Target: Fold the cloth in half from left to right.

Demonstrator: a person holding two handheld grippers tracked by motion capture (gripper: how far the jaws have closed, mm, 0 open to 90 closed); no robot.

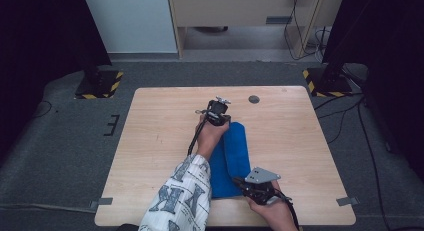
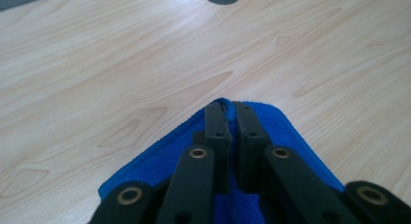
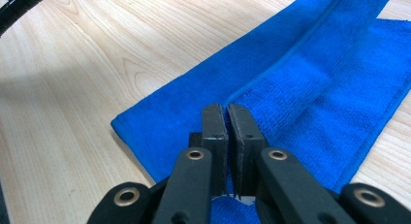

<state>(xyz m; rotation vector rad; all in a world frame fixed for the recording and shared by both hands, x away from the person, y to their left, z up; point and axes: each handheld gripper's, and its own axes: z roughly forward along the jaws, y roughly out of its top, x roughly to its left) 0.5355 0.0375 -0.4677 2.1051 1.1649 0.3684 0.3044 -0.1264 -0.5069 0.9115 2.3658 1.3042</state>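
While the right gripper pinched the near edge of the soft blue terry cloth close to the front rim of the pale wooden table, its jaws were clamped together on the hem. Farther off, the left gripper was closed on the far corner, seemingly to fold the cloth lengthwise. Bare wood lay open beyond, save a small grey round cap.

No brand, label or number can be read on the pale wooden table or the folded blue terry cloth. The white patterned sleeve bears large grey-blue shapes resembling letters, too broken to read. Yellow-and-black hazard stripes mark two black stand bases.
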